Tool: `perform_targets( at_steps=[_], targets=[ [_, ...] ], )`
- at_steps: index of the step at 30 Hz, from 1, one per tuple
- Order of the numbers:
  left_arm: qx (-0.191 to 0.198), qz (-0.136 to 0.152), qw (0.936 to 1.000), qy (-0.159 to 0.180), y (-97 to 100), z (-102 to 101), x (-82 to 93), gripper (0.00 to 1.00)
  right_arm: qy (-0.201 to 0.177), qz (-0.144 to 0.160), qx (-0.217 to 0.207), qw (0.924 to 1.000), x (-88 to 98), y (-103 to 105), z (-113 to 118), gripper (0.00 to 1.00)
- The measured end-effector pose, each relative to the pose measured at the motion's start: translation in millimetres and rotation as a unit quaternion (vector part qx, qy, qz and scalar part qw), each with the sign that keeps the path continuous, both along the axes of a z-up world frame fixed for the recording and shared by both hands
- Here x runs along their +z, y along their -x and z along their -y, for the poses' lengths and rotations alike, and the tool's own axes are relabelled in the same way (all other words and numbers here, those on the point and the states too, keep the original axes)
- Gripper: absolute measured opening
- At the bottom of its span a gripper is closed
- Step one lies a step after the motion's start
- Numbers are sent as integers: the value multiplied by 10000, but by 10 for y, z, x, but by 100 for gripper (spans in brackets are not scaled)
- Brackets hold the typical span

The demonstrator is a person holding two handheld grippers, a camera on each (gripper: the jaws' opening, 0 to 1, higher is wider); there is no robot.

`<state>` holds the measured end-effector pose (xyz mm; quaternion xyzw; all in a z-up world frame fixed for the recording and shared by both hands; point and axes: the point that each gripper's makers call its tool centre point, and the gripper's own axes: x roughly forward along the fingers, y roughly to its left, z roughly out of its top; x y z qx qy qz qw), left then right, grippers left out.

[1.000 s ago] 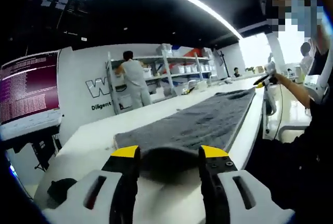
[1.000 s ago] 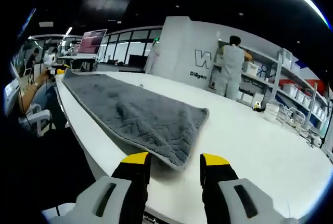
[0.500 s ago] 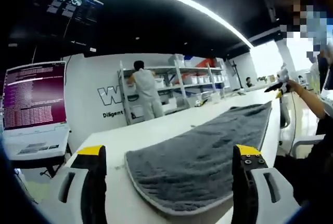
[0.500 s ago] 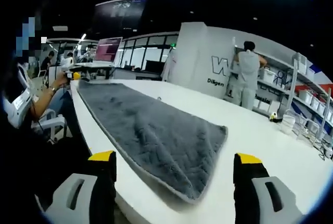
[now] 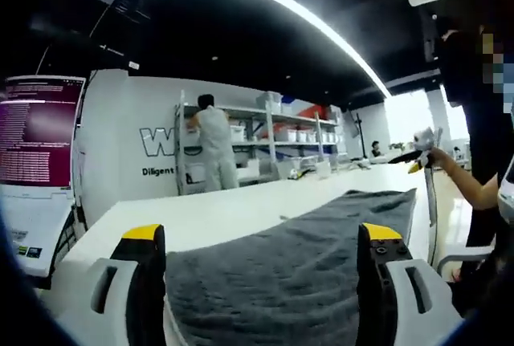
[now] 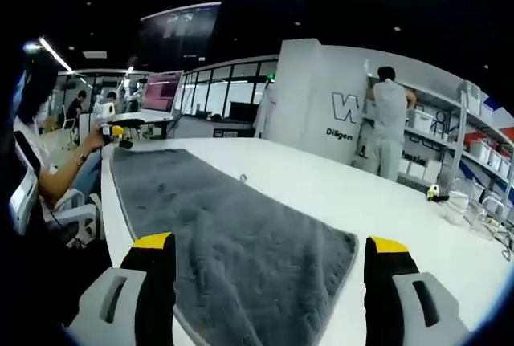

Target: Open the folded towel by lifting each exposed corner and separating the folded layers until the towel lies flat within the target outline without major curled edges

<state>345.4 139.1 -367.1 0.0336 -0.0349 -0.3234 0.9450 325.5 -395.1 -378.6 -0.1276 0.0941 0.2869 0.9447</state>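
Left tongs (image 5: 261, 242) spread wide, released, grasping nothing; right tongs (image 6: 271, 250) likewise; grey plush towel (image 6: 233, 234) flat on white tabletop (image 6: 337, 197), extending toward 12 o'clock; wall lettering (image 5: 165, 171) reads "Diligent".

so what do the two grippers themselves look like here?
Same build on both: left gripper and right gripper each have two light grey moulded jaws with slotted cut-outs, black inner faces and yellow tip caps. Small screws show on the left gripper's black face.

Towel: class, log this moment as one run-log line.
towel: spread on white table | left gripper: open | right gripper: open
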Motion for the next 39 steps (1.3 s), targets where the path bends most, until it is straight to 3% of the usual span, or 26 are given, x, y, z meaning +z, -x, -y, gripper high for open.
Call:
perform_targets(
  at_steps=[8, 15, 18, 23, 28, 31, 38, 39],
  targets=[
    [-159, -197, 9986, -474, -320, 225, 74, 89, 289, -16, -130, 9995, 130, -429, -81, 86],
    [-273, -539, 9953, -762, -661, 404, 16, 79, 53, -74, -253, 9996, 192, -798, -201, 58],
    [-246, -651, 9930, -954, -816, 464, -39, 71, 49, -183, -295, 9994, 153, -945, -258, 51],
    [-313, -897, 9900, -1038, -1027, 552, -93, 63, 85, -328, -311, 9989, 94, -1150, -342, 47],
    [-147, -1084, 9864, -1225, -1257, 569, -186, 51, 123, -489, -337, 9982, 1, -1338, -411, 40],
    [-95, -1235, 9847, -1224, -1421, 587, -274, 47, 183, -594, -363, 9974, -92, -1487, -462, 38],
    [-196, -1548, 9758, -1533, -1586, 660, -544, 40, 457, -707, -348, 9958, -306, -1725, -560, 34],
    [-219, -1585, 9752, -1528, -1603, 675, -579, 39, 516, -893, -304, 9942, -401, -1758, -573, 34]
  ],
)
